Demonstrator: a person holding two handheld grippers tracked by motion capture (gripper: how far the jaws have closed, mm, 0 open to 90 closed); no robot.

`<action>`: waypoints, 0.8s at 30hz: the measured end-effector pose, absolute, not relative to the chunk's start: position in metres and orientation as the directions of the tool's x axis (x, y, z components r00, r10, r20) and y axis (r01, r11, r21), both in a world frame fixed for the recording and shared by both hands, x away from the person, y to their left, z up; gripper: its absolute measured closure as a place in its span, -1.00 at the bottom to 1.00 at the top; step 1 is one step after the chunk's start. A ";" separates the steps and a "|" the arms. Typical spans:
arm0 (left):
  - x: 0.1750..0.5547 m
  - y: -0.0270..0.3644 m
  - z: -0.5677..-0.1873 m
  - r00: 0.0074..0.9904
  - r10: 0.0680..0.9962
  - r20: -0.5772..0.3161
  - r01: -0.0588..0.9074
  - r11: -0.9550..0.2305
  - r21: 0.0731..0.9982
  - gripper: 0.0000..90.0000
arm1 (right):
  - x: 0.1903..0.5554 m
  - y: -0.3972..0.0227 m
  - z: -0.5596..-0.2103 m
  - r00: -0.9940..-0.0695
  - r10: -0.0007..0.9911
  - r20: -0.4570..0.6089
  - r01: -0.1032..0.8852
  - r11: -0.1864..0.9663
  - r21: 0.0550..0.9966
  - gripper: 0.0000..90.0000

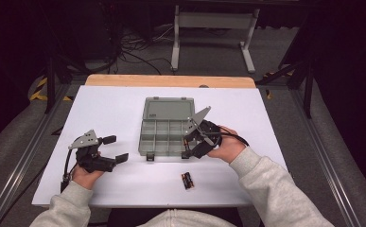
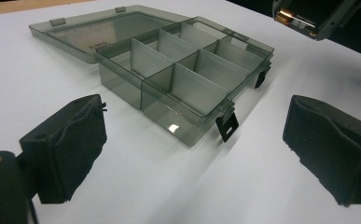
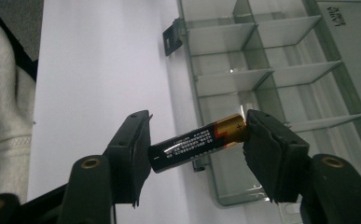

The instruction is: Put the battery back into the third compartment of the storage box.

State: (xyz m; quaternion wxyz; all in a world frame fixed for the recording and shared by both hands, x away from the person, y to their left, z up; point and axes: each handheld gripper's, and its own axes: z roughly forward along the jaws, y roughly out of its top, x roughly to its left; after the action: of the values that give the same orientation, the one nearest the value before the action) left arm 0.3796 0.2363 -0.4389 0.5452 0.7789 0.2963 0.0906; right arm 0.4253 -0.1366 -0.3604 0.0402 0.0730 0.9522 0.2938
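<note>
Presently on the white table (image 1: 109, 106): one smoke-grey compartment box (image 1: 164, 137), lid (image 1: 167, 109) laid flat open behind it, dividers upright, two black latches hanging at its near wall. Right gripper (image 3: 197, 144): jaws clenched end to end on one black-and-gold battery (image 3: 194, 143), carried lengthwise between the pads, tilted, above the box's near edge at its right corner. Left gripper (image 2: 194, 149): released, jaws wide apart with nothing between them, resting on the table to the left of the box and well apart from it. Two further batteries (image 1: 187, 180): lying side by side on the table, in front of the box, near the right forearm.
</note>
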 end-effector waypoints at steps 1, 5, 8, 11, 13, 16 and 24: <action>0.380 0.236 -0.439 0.808 0.560 -0.182 0.362 -0.230 0.903 -0.85 | 0.428 -0.135 -0.360 -0.985 0.169 -0.035 0.119 0.814 0.568 -0.06; 0.380 0.236 -0.439 0.809 0.560 -0.181 0.362 -0.230 0.903 -0.85 | 0.438 -0.131 -0.358 -0.984 0.174 -0.033 0.125 0.810 0.572 -0.06; 0.380 0.237 -0.439 0.809 0.559 -0.181 0.361 -0.229 0.904 -0.85 | 0.446 -0.127 -0.358 -0.984 0.174 -0.026 0.129 0.811 0.571 -0.06; 0.380 0.237 -0.439 0.808 0.560 -0.184 0.363 -0.228 0.903 -0.85 | 0.454 -0.123 -0.358 -0.982 0.187 -0.025 0.139 0.808 0.573 -0.06; 0.380 0.237 -0.439 0.809 0.560 -0.180 0.360 -0.229 0.904 -0.85 | 0.460 -0.121 -0.358 -0.980 0.199 -0.024 0.149 0.806 0.573 -0.06; 0.380 0.237 -0.439 0.808 0.561 -0.183 0.364 -0.229 0.903 -0.85 | 0.468 -0.119 -0.358 -0.977 0.211 -0.019 0.162 0.801 0.577 -0.06; 0.380 0.237 -0.439 0.808 0.560 -0.181 0.362 -0.230 0.903 -0.85 | 0.482 -0.113 -0.355 -0.973 0.232 -0.016 0.178 0.791 0.586 -0.06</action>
State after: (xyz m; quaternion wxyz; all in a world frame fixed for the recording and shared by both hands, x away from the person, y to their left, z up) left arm 0.3801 0.2368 -0.4390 0.5454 0.7789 0.2959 0.0910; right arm 0.4825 -0.1132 -0.3551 0.0436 0.1084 0.9452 0.3048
